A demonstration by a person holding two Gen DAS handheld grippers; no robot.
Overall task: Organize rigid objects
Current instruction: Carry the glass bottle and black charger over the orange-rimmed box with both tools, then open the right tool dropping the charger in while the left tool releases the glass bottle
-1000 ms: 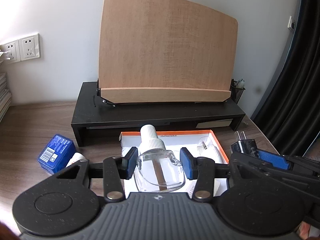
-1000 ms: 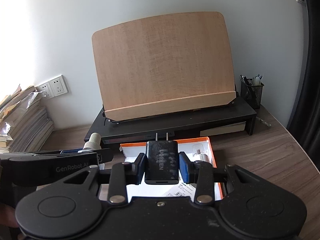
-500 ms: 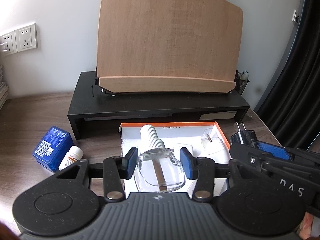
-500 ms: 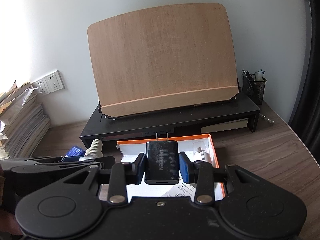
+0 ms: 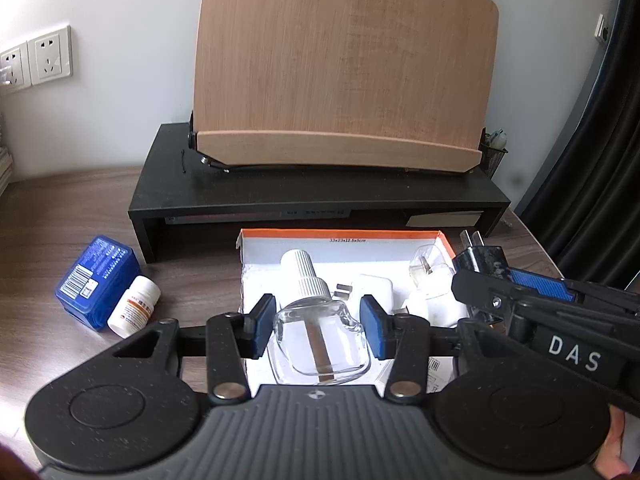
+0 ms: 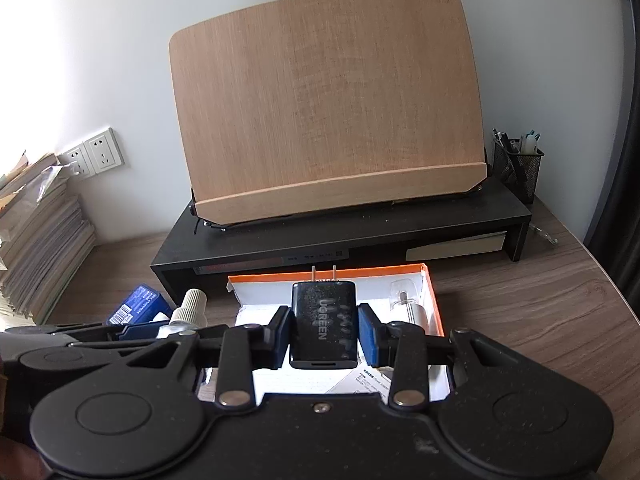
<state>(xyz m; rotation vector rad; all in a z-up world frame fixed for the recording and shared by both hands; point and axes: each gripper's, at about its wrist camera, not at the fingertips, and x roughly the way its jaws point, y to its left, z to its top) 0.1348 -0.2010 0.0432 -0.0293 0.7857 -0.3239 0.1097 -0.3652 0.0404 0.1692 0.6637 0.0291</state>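
My left gripper (image 5: 318, 326) is shut on a clear glass refill bottle (image 5: 316, 340) with a white ribbed cap, held above the orange-rimmed white box (image 5: 340, 236). My right gripper (image 6: 323, 330) is shut on a black UGREEN charger (image 6: 323, 320), prongs pointing away, also above the box (image 6: 430, 300). The charger and the right gripper show at the right of the left wrist view (image 5: 480, 260). A white plug adapter (image 5: 374, 288) and a clear-capped white item (image 5: 430, 276) lie inside the box.
A blue box (image 5: 96, 280) and a small white pill bottle (image 5: 134, 306) lie left of the box. A black monitor riser (image 5: 320, 200) with a wooden book stand (image 5: 344, 80) stands behind. A mesh pen holder (image 6: 518, 168) is at the right, stacked books (image 6: 36, 248) at the left.
Both grippers have risen and tilted down a little over the box, so more of the box's inside shows. Both grips are unchanged.
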